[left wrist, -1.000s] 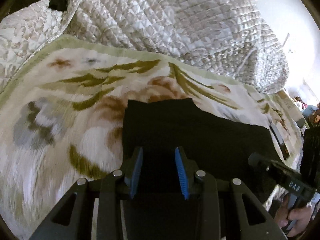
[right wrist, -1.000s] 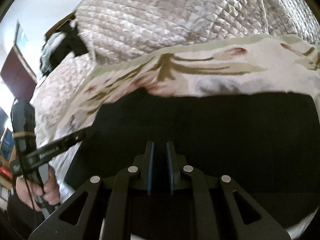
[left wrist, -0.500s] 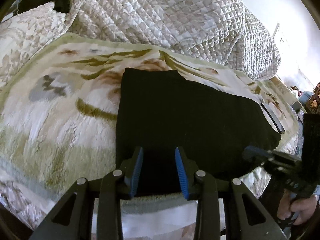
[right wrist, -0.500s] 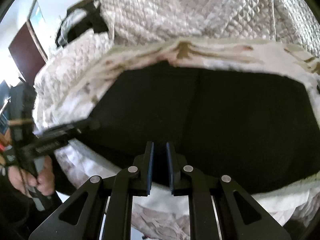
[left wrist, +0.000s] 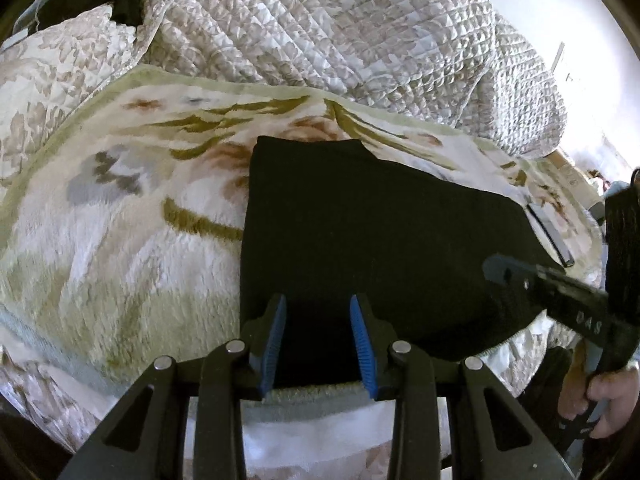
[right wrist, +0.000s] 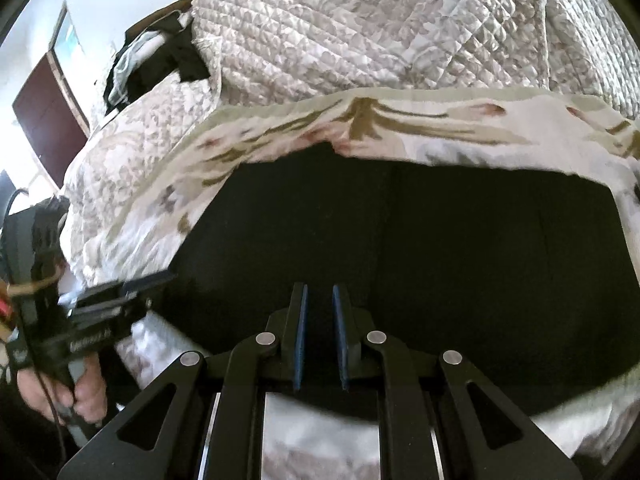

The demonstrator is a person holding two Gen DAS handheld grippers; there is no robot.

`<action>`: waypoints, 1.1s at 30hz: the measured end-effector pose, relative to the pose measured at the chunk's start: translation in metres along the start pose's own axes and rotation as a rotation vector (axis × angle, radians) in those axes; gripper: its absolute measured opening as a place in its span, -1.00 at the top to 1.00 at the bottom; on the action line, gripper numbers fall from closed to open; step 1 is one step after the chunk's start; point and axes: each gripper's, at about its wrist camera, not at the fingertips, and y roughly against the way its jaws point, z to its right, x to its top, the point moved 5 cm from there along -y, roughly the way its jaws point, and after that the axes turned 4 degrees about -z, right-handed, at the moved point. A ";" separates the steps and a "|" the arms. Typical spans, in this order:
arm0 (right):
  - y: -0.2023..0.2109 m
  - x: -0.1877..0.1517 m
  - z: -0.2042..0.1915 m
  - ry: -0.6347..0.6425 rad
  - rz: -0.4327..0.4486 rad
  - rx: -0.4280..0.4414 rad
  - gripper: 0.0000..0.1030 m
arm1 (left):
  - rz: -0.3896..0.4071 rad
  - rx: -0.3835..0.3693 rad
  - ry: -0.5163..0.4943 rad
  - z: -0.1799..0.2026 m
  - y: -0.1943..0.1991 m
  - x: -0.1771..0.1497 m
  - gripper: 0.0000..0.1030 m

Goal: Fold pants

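1. Your left gripper, black-framed with blue ribbed pads, sits low centre in its own view. Its jaws stand partly apart with nothing between them; only the near hem of the garment shows behind the gap.
2. Your right gripper sits low centre in its view. Its pads are narrowed to a thin slot and hold nothing.
3. The black soft-fabric pants lie flat as one compact slab across the middle of both views, on the fuzzy cream floral blanket.
4. Progress, as judged: the folding looks largely done, with no loose legs visible. What may remain is a final tidy or one more fold.
5. Count: one pair of pants, two grippers, one floral blanket, one grey-white quilted bedspread bunched across the upper frame.
6. A slim dark flat object lies at right, just beside the pants; what it is cannot be told.
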 end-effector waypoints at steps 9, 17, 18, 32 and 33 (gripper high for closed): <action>-0.042 0.029 0.017 -0.061 -0.046 -0.029 0.76 | 0.010 0.063 0.005 -0.008 -0.012 0.030 0.30; -0.036 0.030 0.019 -0.080 -0.030 -0.003 0.76 | 0.013 0.062 -0.007 -0.010 -0.017 0.028 0.30; -0.034 0.030 0.018 -0.078 -0.025 -0.005 0.76 | 0.014 0.064 -0.008 -0.010 -0.017 0.028 0.30; -0.012 -0.015 0.003 0.034 -0.057 -0.015 0.65 | 0.031 0.078 -0.040 -0.007 -0.016 0.022 0.27; -0.010 -0.018 0.004 0.043 -0.040 -0.013 0.64 | 0.032 0.079 -0.044 -0.006 -0.016 0.022 0.27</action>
